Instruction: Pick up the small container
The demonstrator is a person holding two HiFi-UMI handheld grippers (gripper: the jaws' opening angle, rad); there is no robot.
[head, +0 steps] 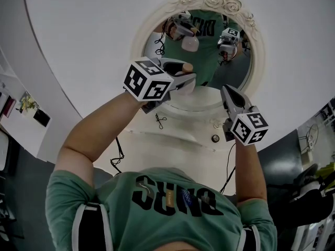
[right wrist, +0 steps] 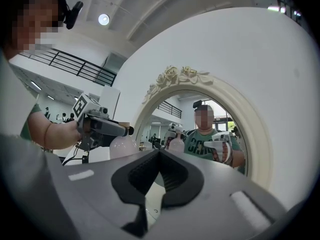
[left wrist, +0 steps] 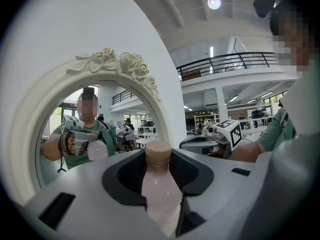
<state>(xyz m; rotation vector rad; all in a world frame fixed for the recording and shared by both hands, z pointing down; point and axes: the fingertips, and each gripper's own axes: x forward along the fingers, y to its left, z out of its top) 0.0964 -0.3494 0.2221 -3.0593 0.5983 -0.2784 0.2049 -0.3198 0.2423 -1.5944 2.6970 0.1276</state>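
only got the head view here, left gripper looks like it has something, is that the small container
observer: yes, the left gripper view shows the small container clamped between the pads of the left gripper.
operator: what does it look like up close
observer: a pale pink bottle with a tan cap, its neck poking out past the jaws.
operator: and the right one, carrying anything
observer: no, the right gripper has its jaws together with nothing between them.
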